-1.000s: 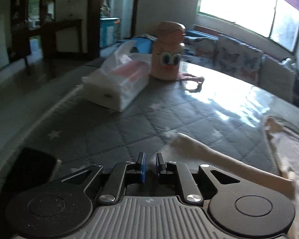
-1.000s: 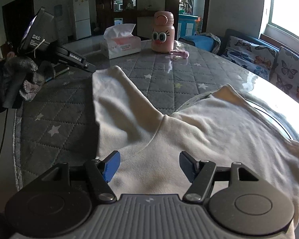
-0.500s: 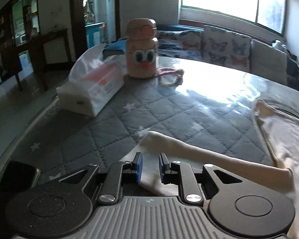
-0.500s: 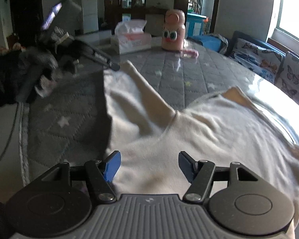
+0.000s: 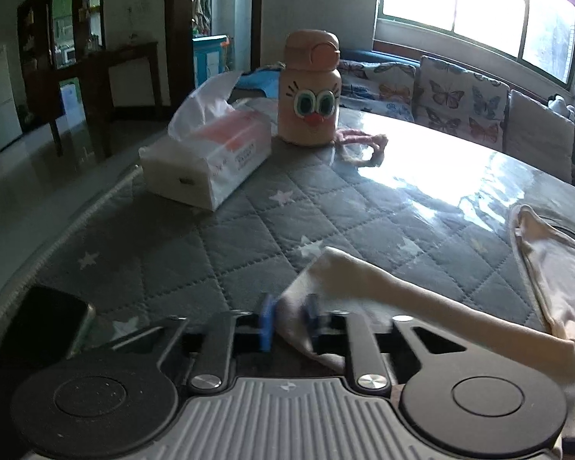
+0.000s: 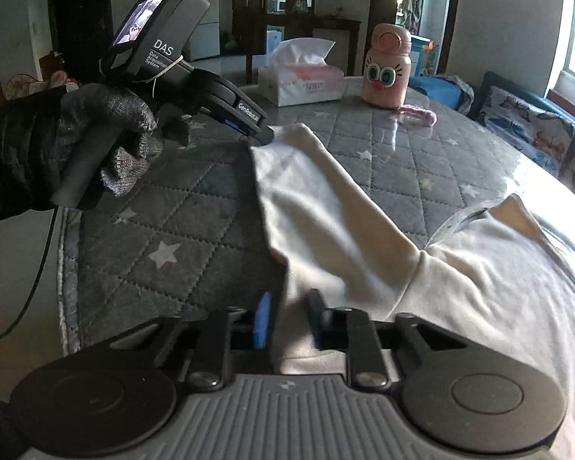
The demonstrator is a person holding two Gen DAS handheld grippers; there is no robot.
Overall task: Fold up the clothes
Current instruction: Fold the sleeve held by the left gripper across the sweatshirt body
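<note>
Nearest you, your right gripper (image 6: 287, 316) had just closed, and its jaws pinched the cream shirt (image 6: 479, 287) at its side edge, below the sleeve. The cloth bunched up between the blue pads and ran down under the gripper body. Your left gripper (image 5: 289, 316) had also just closed further and pinched the end of the sleeve (image 5: 383, 299), the cuff corner folded over between its fingers.

The shirt was pale cream, soft and lightly creased, lying flat on the grey quilted table cover (image 6: 180, 230) with white stars. Its body spread to the right near the table's edge; the one long sleeve stretched out left and away across the quilt, wide and smooth, with a seam where it met the body. The collar opening showed at the far side of the body.

Your gloved left hand (image 6: 107, 134) gripped the handle of the left tool. A dark phone (image 5: 46, 326) lay at the cover's near-left edge. Further off stood a tissue pack (image 5: 207, 161) and, just beside it, a pink bottle with cartoon eyes (image 5: 310, 92).
</note>
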